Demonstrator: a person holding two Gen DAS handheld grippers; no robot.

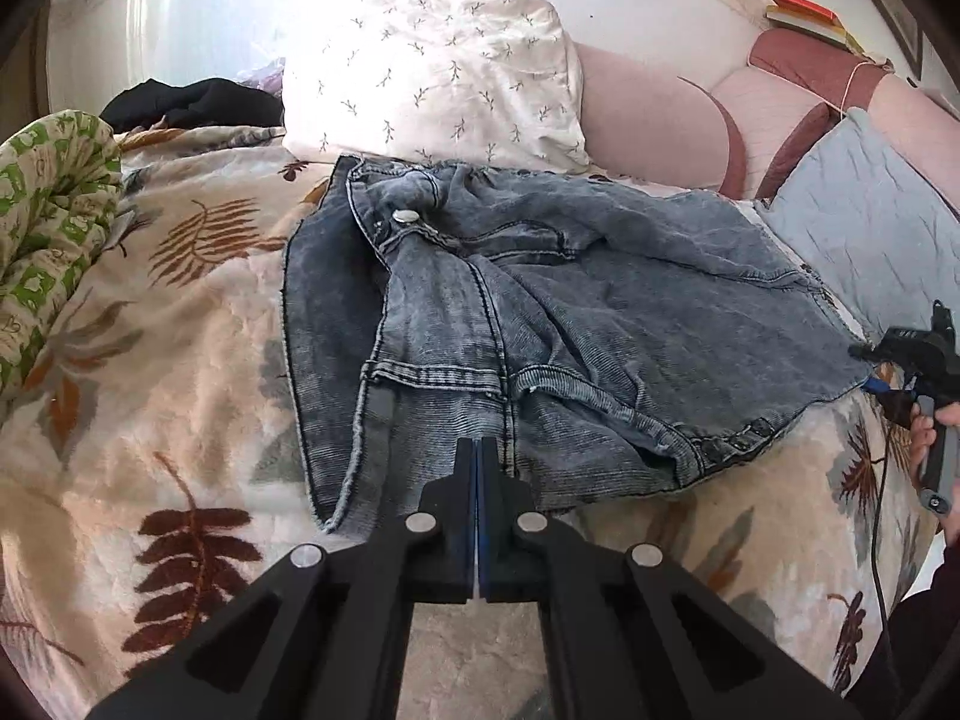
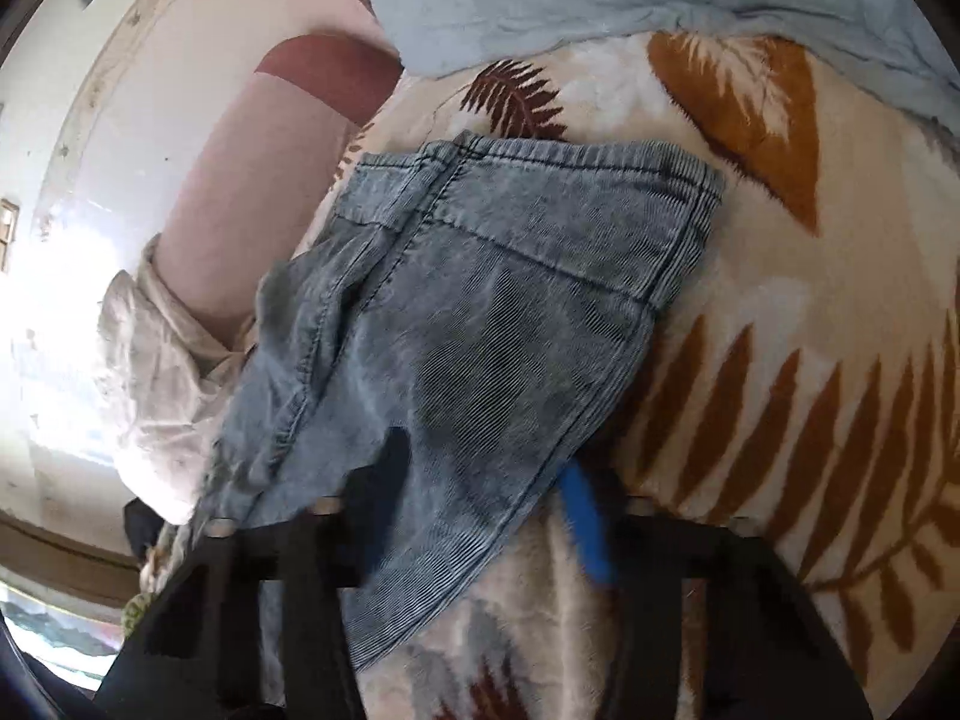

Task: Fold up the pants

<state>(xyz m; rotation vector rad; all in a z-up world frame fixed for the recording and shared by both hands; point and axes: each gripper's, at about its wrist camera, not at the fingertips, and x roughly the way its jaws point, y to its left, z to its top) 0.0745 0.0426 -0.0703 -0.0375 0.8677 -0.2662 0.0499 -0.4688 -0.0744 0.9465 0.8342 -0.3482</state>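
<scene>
Grey-blue jeans, folded in half, lie across the leaf-print bedspread, waistband and metal button toward the pillows. My left gripper is shut, its tips pinched into the denim at the near edge beside a seam. The right gripper, held by a hand, sits at the jeans' right corner. In the right wrist view that denim corner lies between the spread fingers of the right gripper; a blurred blue pad is at the cloth's edge, not pressing.
A white sprigged pillow and a pale blue pillow lean on the pink headboard. A green-patterned quilt is bunched at the left, dark clothing behind it. Books rest on the headboard. A cable hangs by the right hand.
</scene>
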